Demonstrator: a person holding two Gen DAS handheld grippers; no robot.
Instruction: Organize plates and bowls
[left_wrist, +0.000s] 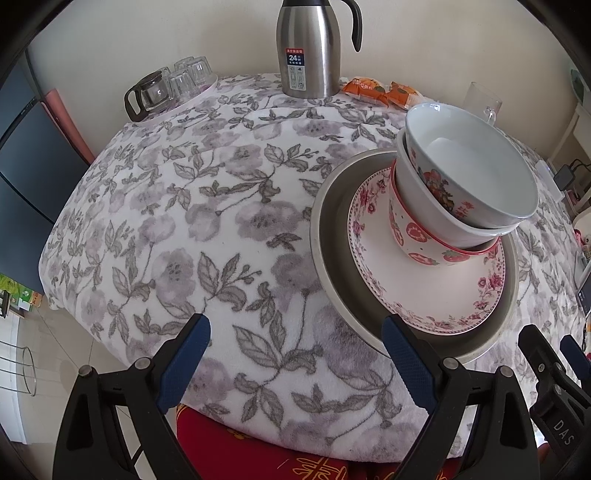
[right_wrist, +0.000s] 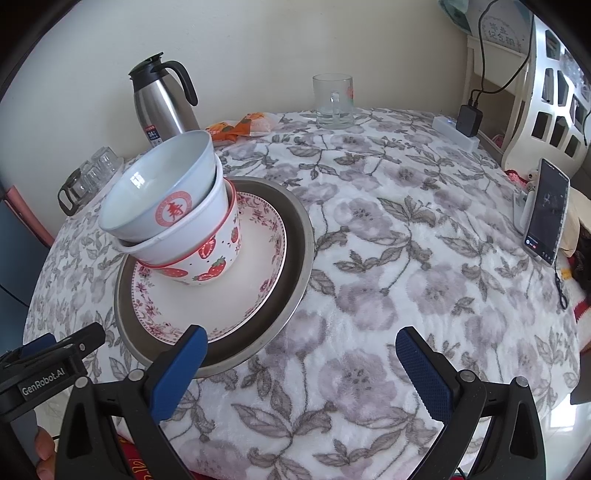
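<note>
Steel thermos (left_wrist: 308, 48), glass mug (right_wrist: 333, 101), phone (right_wrist: 546, 212).

A white fleecy tablecloth (left_wrist: 221, 221) is showing grey leaves and mauve flowers. A white round plate (right_wrist: 207, 306) is wearing pink roses at its rim, a white bowl (right_wrist: 210, 266) is displaying red strawberries, and a pale blue bowl (right_wrist: 162, 188) is bearing a red seal.
</note>
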